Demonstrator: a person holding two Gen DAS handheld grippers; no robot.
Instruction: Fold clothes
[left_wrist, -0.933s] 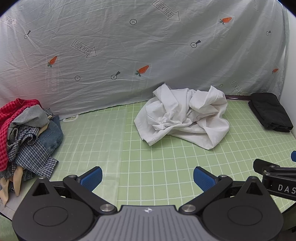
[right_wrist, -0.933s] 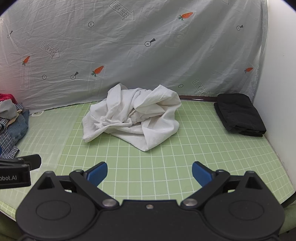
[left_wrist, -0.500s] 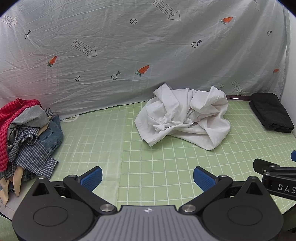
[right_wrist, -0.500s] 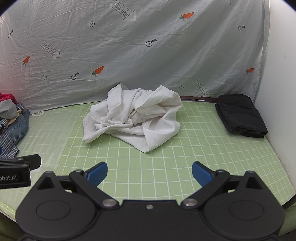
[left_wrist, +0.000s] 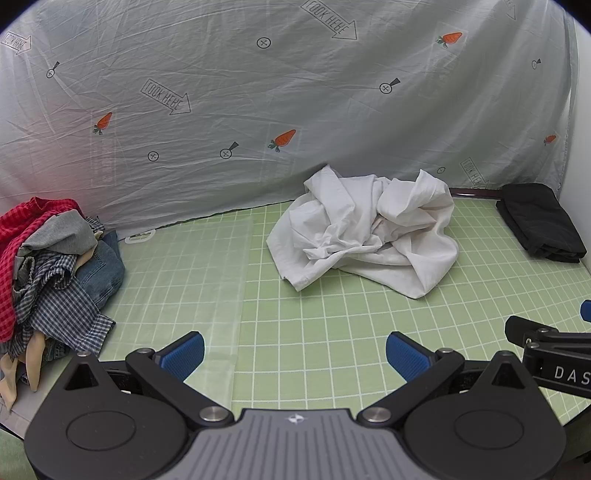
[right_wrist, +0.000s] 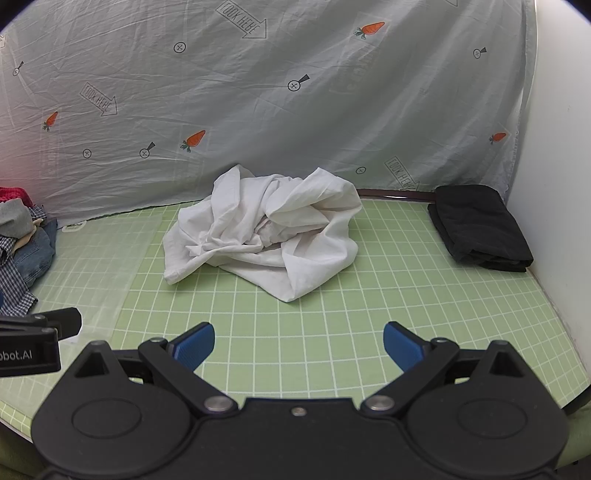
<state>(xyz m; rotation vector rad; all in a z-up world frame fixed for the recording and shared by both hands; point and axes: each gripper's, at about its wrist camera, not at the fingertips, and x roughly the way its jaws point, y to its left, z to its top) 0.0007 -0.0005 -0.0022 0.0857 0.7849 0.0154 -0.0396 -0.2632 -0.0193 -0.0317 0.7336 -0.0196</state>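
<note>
Crumpled white garment (left_wrist: 365, 229) lies mid-tabletop (left_wrist: 332, 325) on the green grid mat, near the backdrop sheet (left_wrist: 258, 92). Folded black cloth (left_wrist: 539, 221) sits right, mixed clothes pile (left_wrist: 51, 266) left. Left hand-held gripper (left_wrist: 294, 354) and right hand-held gripper (right_wrist: 298, 345) hover short of it, fingers spread, empty.

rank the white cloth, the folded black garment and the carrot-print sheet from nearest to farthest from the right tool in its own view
1. White cloth, crumpled mid-mat, straight ahead.
2. Folded black garment, far right corner by the wall.
3. Carrot-print sheet, hanging behind everything.
</note>
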